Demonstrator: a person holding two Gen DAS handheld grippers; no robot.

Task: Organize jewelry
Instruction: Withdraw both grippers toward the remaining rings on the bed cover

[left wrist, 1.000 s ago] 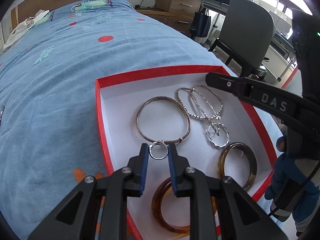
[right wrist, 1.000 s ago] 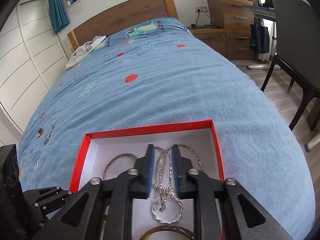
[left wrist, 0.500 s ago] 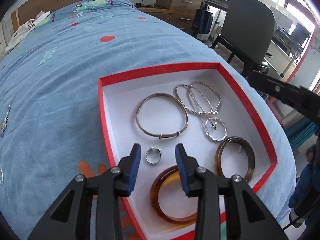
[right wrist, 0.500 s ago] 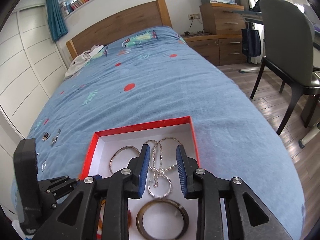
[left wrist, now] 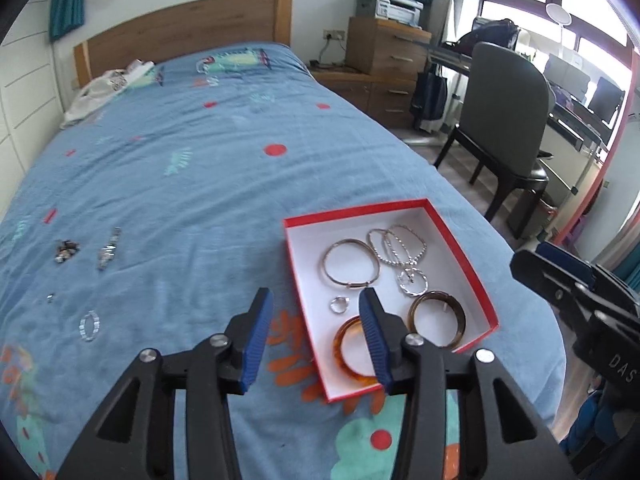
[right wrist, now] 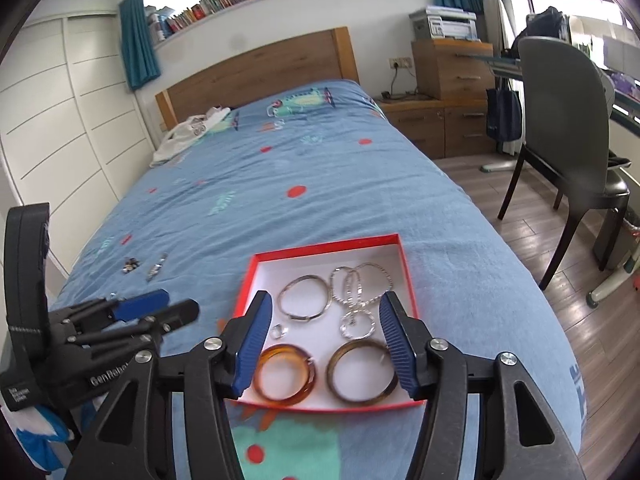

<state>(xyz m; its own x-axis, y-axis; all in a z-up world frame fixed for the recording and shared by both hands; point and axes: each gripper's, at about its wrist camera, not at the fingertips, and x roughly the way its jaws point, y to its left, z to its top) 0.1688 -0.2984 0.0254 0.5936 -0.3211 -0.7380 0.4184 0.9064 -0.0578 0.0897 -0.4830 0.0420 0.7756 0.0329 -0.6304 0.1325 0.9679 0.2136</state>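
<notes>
A red box [left wrist: 460,248] with a white inside lies on the blue bedspread. It holds a thin metal bangle [left wrist: 325,264], beaded silver bracelets [left wrist: 396,246], a twisted silver hoop [left wrist: 412,280], a dark brown bangle [left wrist: 460,320], an amber bangle [left wrist: 340,344] and a small silver ring [left wrist: 339,304]. My left gripper [left wrist: 316,296] hovers over the box's left rim, jaws opening, nothing between them. My right gripper [right wrist: 325,300] hangs above the box [right wrist: 328,246], jaws opening and empty. Loose pieces lie to the left: a watch [left wrist: 107,254], a dark cluster [left wrist: 66,250] and a small silver band [left wrist: 89,325].
A white garment [left wrist: 104,88] lies by the wooden headboard. A grey chair [left wrist: 508,120] and a wooden dresser [left wrist: 384,48] stand right of the bed. The box sits close to the bed's right edge. Open bedspread stretches between the box and the loose pieces.
The left gripper let go of the small ring, which now lies in the box. The right gripper released the silver bracelets. Both pulled up and back, jaws widening.
</notes>
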